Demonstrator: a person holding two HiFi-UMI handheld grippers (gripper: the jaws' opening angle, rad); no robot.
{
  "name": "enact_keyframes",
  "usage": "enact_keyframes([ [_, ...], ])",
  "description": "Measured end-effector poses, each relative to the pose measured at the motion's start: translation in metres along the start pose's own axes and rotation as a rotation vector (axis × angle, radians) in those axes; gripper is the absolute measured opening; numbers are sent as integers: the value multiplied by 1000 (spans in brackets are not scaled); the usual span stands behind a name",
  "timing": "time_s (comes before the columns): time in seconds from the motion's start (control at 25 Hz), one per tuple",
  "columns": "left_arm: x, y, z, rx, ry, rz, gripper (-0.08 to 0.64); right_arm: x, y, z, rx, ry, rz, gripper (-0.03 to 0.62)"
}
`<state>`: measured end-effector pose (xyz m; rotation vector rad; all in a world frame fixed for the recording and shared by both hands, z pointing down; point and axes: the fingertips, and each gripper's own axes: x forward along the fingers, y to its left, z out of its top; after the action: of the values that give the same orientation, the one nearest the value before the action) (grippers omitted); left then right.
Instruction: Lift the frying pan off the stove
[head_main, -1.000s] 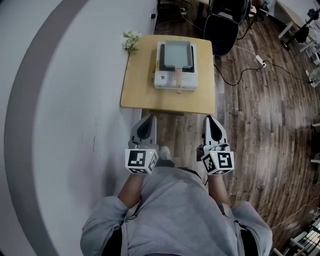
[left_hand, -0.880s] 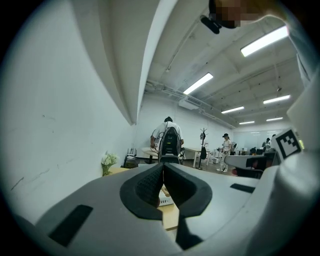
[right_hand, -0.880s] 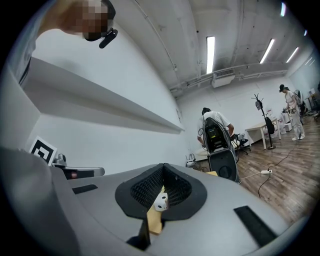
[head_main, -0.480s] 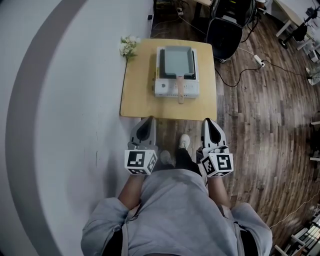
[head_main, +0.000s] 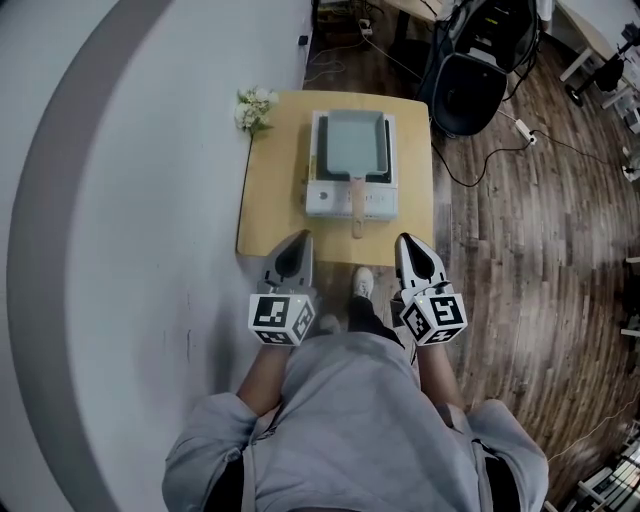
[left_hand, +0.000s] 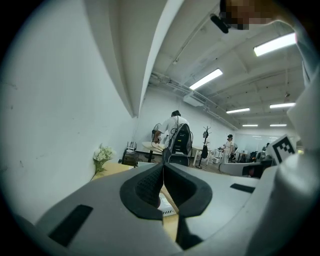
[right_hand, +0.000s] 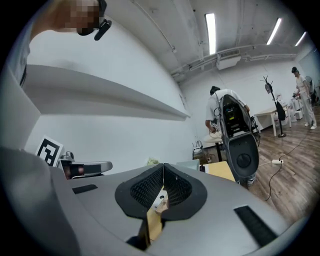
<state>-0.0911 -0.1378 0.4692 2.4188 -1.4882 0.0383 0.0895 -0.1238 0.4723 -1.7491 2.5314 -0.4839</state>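
A rectangular grey frying pan (head_main: 353, 140) with a wooden handle (head_main: 358, 197) sits on a white tabletop stove (head_main: 325, 201), on a small wooden table (head_main: 275, 190). The handle points toward me. Both grippers hang in front of the table's near edge, short of the stove. My left gripper (head_main: 301, 238) is shut and empty, its pads pressed together (left_hand: 163, 167). The right gripper (head_main: 402, 240) is also shut with nothing in it (right_hand: 163, 167), a little right of the handle's line. Through the gap under its jaws a bit of the handle's end (right_hand: 159, 202) shows.
White flowers (head_main: 251, 107) stand at the table's far left corner, against the white wall (head_main: 120, 200). A black office chair (head_main: 475, 85) and cables (head_main: 500, 150) lie on the wooden floor to the right. People (left_hand: 172, 125) stand at desks far behind.
The person has stepped forward. The table and stove have come closer to both grippers, whose tips now nearly reach the table's near edge. Both grippers stay shut.
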Motion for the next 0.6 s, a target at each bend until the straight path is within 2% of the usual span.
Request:
enact_keyframes([
  [0.12, 23, 3, 7, -24, 4, -4, 3, 22, -12, -8, 15, 69, 24, 0],
  [0.24, 47, 8, 12, -37, 9, -9, 3, 42, -22, -7, 13, 94, 40, 0],
  [0.36, 69, 6, 5, -72, 62, -59, 5, 59, -29, -13, 45, 145, 74, 1],
  [0.4, 75, 5, 1, -97, 85, -82, 5, 65, -31, -17, 73, 173, 94, 20],
  [0.44, 81, 3, -4, -125, 108, -106, 10, 70, -32, -22, 103, 198, 113, 68],
  [0.48, 87, 2, -8, -154, 131, -132, 36, 74, -33, -26, 130, 220, 130, 86],
  [0.52, 92, 1, -14, -182, 156, -159, 127, 78, -34, -31, 150, 236, 143, 86],
  [0.56, 97, 1, -19, -208, 177, -182, 164, 82, -34, -35, 167, 251, 154, 92],
  [0.6, 102, 3, -23, -233, 193, -199, 164, 87, -35, -40, 186, 263, 165, 94],
])
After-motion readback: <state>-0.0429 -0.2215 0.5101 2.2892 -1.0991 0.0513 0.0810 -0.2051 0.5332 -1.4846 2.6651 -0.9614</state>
